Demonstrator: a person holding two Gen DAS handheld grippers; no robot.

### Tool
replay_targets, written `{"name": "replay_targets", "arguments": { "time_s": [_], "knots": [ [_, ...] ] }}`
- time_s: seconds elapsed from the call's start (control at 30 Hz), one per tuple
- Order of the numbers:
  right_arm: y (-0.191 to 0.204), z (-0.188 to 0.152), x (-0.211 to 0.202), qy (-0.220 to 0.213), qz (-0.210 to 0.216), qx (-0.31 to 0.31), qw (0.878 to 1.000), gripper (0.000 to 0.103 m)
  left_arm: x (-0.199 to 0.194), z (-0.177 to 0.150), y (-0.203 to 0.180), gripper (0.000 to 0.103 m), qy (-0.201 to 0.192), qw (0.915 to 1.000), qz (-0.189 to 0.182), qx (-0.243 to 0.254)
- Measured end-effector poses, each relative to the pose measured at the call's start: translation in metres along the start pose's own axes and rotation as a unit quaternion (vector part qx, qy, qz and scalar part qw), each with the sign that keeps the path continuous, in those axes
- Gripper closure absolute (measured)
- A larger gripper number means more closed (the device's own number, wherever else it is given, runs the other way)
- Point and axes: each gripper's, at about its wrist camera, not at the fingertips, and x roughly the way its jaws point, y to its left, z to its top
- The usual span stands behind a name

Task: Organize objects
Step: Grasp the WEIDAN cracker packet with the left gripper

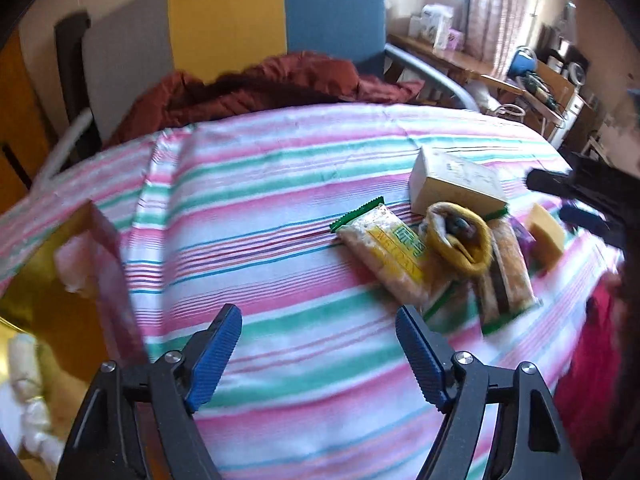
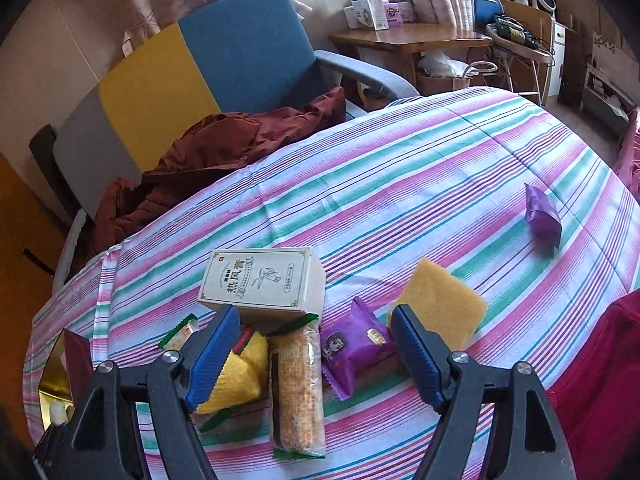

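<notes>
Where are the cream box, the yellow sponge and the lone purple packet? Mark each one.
cream box [image 2: 256, 280], right wrist view, printed top face.
yellow sponge [image 2: 444, 304], right wrist view, flat top.
lone purple packet [image 2: 542, 216], right wrist view, wrapper middle.

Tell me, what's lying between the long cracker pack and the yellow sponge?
In the right wrist view, a purple snack packet lies between the cracker pack and the yellow sponge, on the striped cloth.

One cream box, two purple packets, one yellow sponge, three green-edged snack bars
</notes>
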Motion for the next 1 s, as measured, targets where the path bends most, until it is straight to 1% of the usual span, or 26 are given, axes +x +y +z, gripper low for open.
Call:
{"name": "replay_targets", "arguments": {
  "time_s": [0.13, 0.2, 0.27, 0.37, 0.43, 0.53, 0.57, 0.6, 0.63, 0.67, 0.7, 0.73, 0.8, 1.0],
  "knots": [
    [0.003, 0.0, 0.002, 0.007, 0.005, -0.005, 1.0, 0.023, 0.027, 0.019, -0.006, 0.024, 0.023, 0.9992, -0.008, -0.032],
    [0.003, 0.0, 0.003, 0.009, 0.008, -0.006, 1.0, 0.023, 0.04, 0.03, -0.012, 0.024, 0.029, 0.9987, -0.013, -0.04],
    [0.002, 0.0, 0.002, 0.01, 0.01, -0.003, 1.0, 0.023, 0.049, 0.039, -0.017, 0.024, 0.034, 0.9983, -0.01, -0.047],
    [0.0, 0.0, 0.003, 0.013, 0.014, 0.002, 1.0, 0.023, 0.063, 0.05, -0.028, 0.024, 0.044, 0.9978, -0.012, -0.049],
    [0.0, 0.0, 0.004, 0.016, 0.015, 0.003, 1.0, 0.023, 0.069, 0.055, -0.033, 0.024, 0.04, 0.9978, -0.016, -0.05],
    [0.001, -0.001, 0.006, 0.021, 0.014, 0.001, 1.0, 0.023, 0.085, 0.06, -0.037, 0.024, 0.052, 0.9974, -0.011, -0.05],
    [0.001, -0.001, 0.007, 0.022, 0.014, -0.001, 1.0, 0.023, 0.087, 0.06, -0.038, 0.023, 0.047, 0.9977, -0.009, -0.048],
    [0.002, -0.001, 0.008, 0.023, 0.014, -0.002, 1.0, 0.023, 0.087, 0.059, -0.04, 0.023, 0.037, 0.9986, -0.007, -0.037],
    [0.001, -0.001, 0.008, 0.023, 0.012, -0.004, 1.0, 0.023, 0.087, 0.057, -0.041, 0.024, 0.036, 0.999, -0.006, -0.027],
    [0.0, -0.001, 0.009, 0.024, 0.008, -0.004, 1.0, 0.023, 0.086, 0.054, -0.042, 0.027, 0.029, 0.9995, -0.002, -0.014],
    [-0.001, -0.001, 0.01, 0.024, 0.006, -0.003, 1.0, 0.023, 0.083, 0.05, -0.042, 0.036, 0.022, 0.9997, 0.002, -0.002],
    [-0.002, 0.0, 0.01, 0.024, 0.005, -0.001, 1.0, 0.023, 0.08, 0.045, -0.041, 0.038, 0.014, 0.9999, 0.004, 0.008],
    [-0.005, 0.0, 0.01, 0.024, 0.002, 0.004, 1.0, 0.023, 0.073, 0.033, -0.034, 0.04, 0.006, 0.9999, -0.003, 0.012],
    [-0.008, 0.0, 0.01, 0.023, -0.006, 0.009, 1.0, 0.023, 0.049, -0.009, -0.017, 0.039, -0.019, 0.9993, -0.005, 0.033]
  ]
}}
